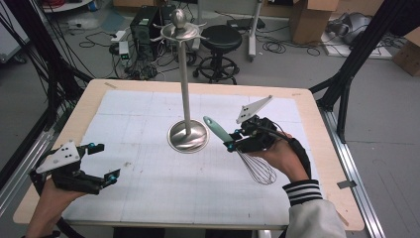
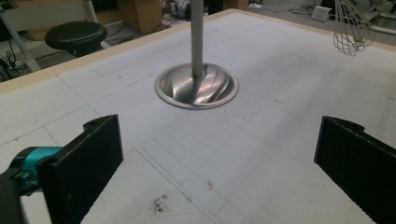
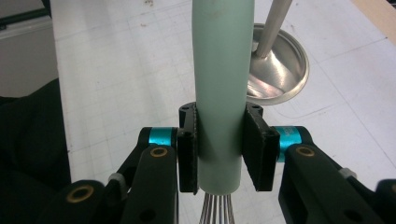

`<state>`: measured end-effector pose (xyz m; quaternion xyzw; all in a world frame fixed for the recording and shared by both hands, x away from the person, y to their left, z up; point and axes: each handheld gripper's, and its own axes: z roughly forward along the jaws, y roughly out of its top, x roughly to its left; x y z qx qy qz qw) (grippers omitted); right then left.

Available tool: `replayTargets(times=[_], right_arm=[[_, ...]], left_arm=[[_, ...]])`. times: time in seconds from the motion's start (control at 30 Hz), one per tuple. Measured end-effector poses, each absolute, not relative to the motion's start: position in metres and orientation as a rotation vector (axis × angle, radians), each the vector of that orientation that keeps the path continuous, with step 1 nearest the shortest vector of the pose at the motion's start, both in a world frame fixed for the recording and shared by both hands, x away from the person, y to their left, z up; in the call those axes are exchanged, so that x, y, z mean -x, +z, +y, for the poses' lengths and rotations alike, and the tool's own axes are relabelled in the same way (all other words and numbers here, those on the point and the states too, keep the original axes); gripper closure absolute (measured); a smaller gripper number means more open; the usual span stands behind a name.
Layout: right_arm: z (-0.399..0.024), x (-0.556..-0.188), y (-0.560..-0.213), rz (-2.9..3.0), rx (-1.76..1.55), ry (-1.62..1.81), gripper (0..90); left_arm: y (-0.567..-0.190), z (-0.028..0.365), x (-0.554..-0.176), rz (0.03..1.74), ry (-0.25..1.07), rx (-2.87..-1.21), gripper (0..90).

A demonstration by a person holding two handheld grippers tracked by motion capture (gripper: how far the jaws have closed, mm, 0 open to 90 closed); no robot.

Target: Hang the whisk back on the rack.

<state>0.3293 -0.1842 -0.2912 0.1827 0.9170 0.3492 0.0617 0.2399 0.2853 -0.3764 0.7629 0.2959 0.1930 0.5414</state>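
Observation:
A whisk with a pale green handle (image 1: 218, 130) and a wire head (image 1: 257, 168) is held above the table, handle pointing toward the stand. My right gripper (image 1: 233, 141) is shut on that handle (image 3: 220, 93), its two pads pressed on either side just above the wires. A tall steel utensil stand (image 1: 187, 135) with a round base (image 2: 197, 87) and hooks at the top rises from the table's middle. My left gripper (image 1: 101, 161) is at the front left, open, with nothing between its jaws. The wire head (image 2: 352, 28) hangs at the far right in the left gripper view.
A white gridded mat (image 1: 148, 173) covers the wooden table (image 1: 89, 99). Beyond the table stand a black stool (image 1: 220, 42), computer gear (image 1: 146, 29) with cables, and cardboard boxes (image 1: 309, 17). Black frame posts (image 1: 346, 74) flank the table.

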Motion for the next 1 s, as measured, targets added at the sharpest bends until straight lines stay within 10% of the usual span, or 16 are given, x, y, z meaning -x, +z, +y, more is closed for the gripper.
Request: replayTargets(times=[1.0], right_arm=[[-0.231, -0.341, -0.241, 2.691, -0.412, 1.426, 69.4]], left_arm=[[-0.378, 0.284, -0.241, 0.708, 0.448, -1.813, 1.7]])
